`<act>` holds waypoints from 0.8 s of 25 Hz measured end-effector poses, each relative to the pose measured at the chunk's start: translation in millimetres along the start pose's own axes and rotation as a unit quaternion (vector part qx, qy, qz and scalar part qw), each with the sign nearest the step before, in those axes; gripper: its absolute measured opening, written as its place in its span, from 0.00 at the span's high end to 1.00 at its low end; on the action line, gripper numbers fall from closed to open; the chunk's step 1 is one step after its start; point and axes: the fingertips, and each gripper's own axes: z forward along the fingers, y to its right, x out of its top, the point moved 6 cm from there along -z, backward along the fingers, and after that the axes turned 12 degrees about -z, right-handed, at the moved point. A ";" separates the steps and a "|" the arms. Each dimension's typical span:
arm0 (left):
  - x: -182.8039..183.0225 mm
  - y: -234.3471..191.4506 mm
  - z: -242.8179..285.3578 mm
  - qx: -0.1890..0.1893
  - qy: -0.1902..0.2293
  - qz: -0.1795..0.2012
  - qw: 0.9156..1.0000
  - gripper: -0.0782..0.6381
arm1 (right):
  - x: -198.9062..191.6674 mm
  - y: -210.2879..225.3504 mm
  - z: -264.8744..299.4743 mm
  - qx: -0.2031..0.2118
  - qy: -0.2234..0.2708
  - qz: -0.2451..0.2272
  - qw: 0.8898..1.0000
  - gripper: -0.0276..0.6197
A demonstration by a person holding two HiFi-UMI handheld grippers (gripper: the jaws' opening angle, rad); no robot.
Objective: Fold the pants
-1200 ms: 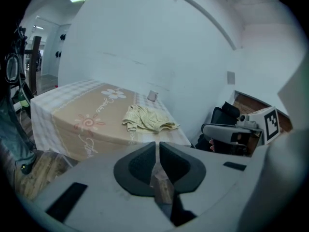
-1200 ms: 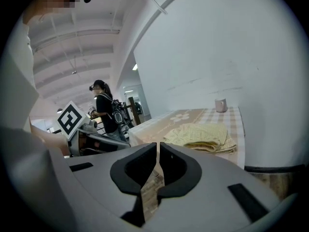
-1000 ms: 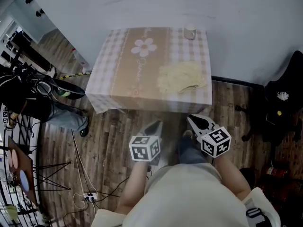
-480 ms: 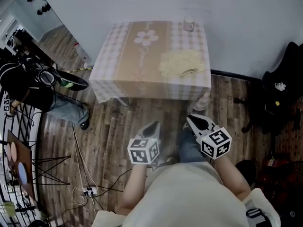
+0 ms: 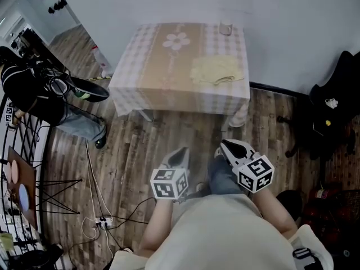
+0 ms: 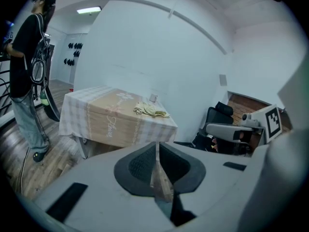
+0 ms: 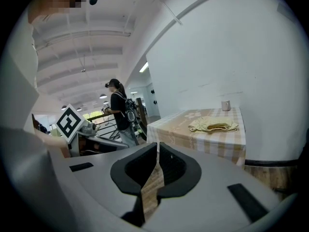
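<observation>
Near the worktop's [image 5: 163,72] right front corner the pants [image 5: 218,70] are lying bunched, well apart from you. Left gripper [image 5: 181,153] and right gripper [image 5: 225,147] are both pressed together, gripping nothing. Arriving that way, you are risking shoving the cloth over the edge, or catching only one layer.

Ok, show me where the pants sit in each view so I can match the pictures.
Head view: pants on the table's right side, upper middle.
Left gripper view: pants at centre, near the table's far end.
Right gripper view: pants right of centre.
Shared landmark: the cup just beyond the pants.
</observation>
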 end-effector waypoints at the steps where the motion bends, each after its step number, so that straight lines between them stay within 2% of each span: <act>1: -1.1 0.8 -0.8 0.001 0.000 0.000 1.000 0.86 | -1.4 -0.1 -2.4 0.000 0.000 0.001 1.000 0.94; 12: -2.0 5.2 -0.4 0.003 0.000 0.002 1.000 0.86 | -6.5 6.2 -10.2 -0.022 -0.017 -0.014 1.000 0.96; 20: 0.3 10.1 5.6 -0.003 -0.001 0.008 1.000 0.86 | -2.6 13.8 -11.2 -0.028 -0.010 -0.018 0.999 0.96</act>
